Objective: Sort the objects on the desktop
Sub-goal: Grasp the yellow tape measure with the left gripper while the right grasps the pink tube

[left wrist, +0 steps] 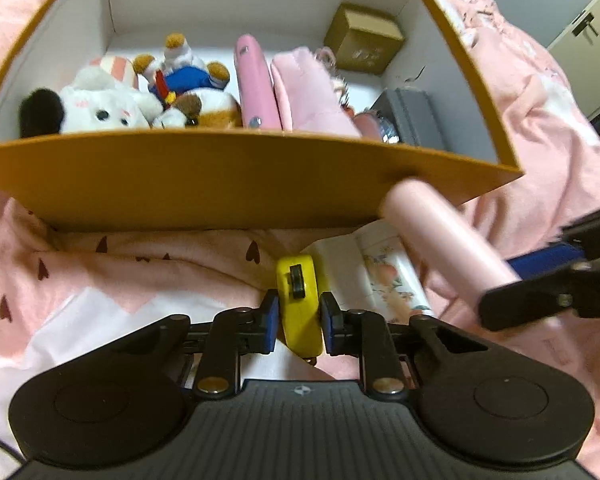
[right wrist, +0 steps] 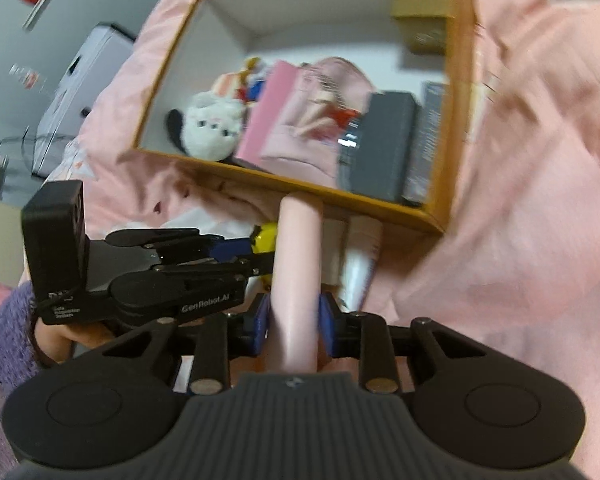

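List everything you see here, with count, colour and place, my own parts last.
box: one, orange, on the pink bedding
plush toys: several, white, blue, brown, box left
pink case: one, box middle
pink pouch: one, beside the case
gold carton: one, box far corner
grey boxes: two, box right
tape measure: one, yellow, in left tongs
tube: one, pink, in right tongs
floral pack: one, white, on bedding
sleeve: purple

Box on the bedspread, toys inside; tape measure just before it.
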`<control>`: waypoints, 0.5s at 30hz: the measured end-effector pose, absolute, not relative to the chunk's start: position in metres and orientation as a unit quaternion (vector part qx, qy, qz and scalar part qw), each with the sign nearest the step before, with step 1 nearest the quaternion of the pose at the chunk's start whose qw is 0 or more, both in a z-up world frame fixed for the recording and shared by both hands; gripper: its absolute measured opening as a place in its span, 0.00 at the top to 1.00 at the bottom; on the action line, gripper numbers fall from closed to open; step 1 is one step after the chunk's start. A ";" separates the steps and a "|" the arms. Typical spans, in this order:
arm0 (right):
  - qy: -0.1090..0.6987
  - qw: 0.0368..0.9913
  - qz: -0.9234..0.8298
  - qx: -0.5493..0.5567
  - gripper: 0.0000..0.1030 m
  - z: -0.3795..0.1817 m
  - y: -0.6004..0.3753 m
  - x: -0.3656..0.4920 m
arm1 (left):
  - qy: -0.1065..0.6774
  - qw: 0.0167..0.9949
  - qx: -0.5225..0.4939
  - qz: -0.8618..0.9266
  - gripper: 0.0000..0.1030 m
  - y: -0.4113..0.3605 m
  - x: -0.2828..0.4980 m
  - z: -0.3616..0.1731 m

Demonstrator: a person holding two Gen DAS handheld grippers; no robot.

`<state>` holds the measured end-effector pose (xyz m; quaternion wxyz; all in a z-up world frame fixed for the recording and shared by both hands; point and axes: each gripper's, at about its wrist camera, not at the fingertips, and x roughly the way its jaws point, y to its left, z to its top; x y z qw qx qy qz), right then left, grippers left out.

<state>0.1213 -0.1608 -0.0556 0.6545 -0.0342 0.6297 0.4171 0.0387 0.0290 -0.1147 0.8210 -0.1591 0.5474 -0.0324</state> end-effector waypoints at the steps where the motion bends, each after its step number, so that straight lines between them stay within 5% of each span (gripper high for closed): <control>1: 0.627 0.652 0.426 -0.038 0.72 -0.054 -0.156 0.121 | 0.544 0.823 -0.161 -0.035 0.77 0.031 0.036 -0.109; 15: 0.560 0.682 0.468 -0.058 0.73 -0.005 -0.144 0.121 | 0.462 0.865 -0.189 -0.061 0.78 0.050 0.026 -0.031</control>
